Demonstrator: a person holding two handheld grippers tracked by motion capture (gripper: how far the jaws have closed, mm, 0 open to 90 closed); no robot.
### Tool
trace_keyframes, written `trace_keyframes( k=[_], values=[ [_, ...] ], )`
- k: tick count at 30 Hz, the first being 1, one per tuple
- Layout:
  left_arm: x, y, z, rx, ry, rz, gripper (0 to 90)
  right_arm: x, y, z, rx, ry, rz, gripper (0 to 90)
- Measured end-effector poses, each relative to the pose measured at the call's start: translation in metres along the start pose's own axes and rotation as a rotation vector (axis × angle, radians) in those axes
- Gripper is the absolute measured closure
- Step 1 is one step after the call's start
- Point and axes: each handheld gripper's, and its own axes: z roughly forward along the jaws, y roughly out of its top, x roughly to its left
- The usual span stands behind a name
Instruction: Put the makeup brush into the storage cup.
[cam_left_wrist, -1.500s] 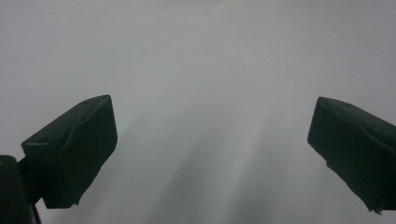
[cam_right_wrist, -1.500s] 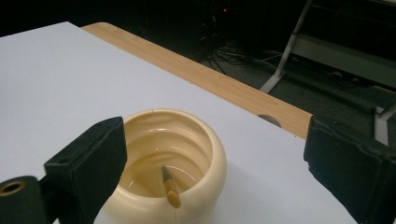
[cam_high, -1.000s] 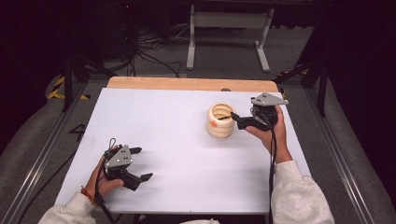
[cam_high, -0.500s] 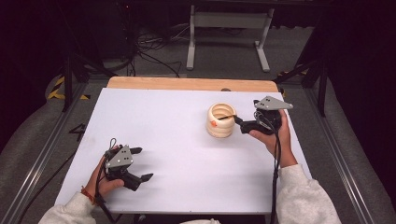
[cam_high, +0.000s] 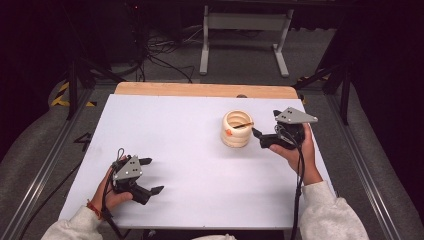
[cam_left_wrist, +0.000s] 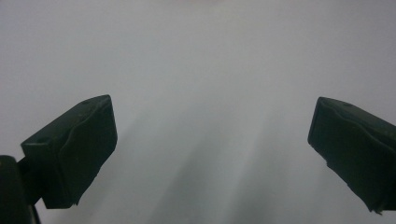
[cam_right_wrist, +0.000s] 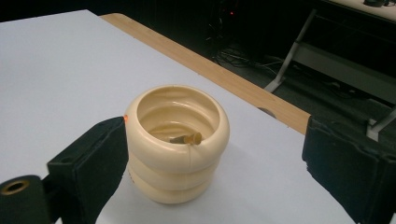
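Cream-coloured ribbed holder (cam_high: 237, 128), a glossy pot of three stacked rings, stands upright on the right half of the white counter (cam_high: 200, 150) in the high view, with a thin brown stick leaning inside against its rim. The right claw (cam_high: 256, 134) sits just beside it, jaws pointing at its wall, probably lined up to take it. The left claw (cam_high: 150, 175) rests well apart near the front edge, jaws spread (parked out of the way, I judge).

From the left gripper view, both black jaws stand wide over bare white counter, holding nothing.

From the right gripper view, the holder (cam_right_wrist: 177, 144) stands between the spread jaws, the left jaw close against its side and the right one apart; the stick (cam_right_wrist: 186, 138) tips toward the near rim.
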Motion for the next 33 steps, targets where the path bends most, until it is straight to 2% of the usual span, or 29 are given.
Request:
trace_keyframes(
  k=[6, 9, 15, 21, 33],
  values=[
    [0.0, 0.0, 0.001, 0.002, -0.003, -0.005, 2.3, 0.002, -0.006, -0.008, -0.022, -0.009, -0.003, 8.5],
    [0.001, 0.0, 0.001, 0.008, -0.001, -0.004, 2.3, 0.002, -0.008, -0.011, -0.026, 0.005, 0.012, 8.4],
    [0.0, 0.0, 0.001, 0.008, 0.001, -0.002, 2.3, 0.006, -0.013, -0.018, -0.028, -0.003, -0.019, 8.4],
    [0.001, 0.0, 0.001, 0.003, 0.0, -0.01, 2.3, 0.008, -0.016, -0.025, -0.038, 0.009, -0.016, 8.2],
    [0.0, 0.001, 0.002, 0.005, -0.008, -0.007, 2.3, 0.014, -0.025, -0.034, -0.044, 0.002, -0.049, 8.3]
  ],
)
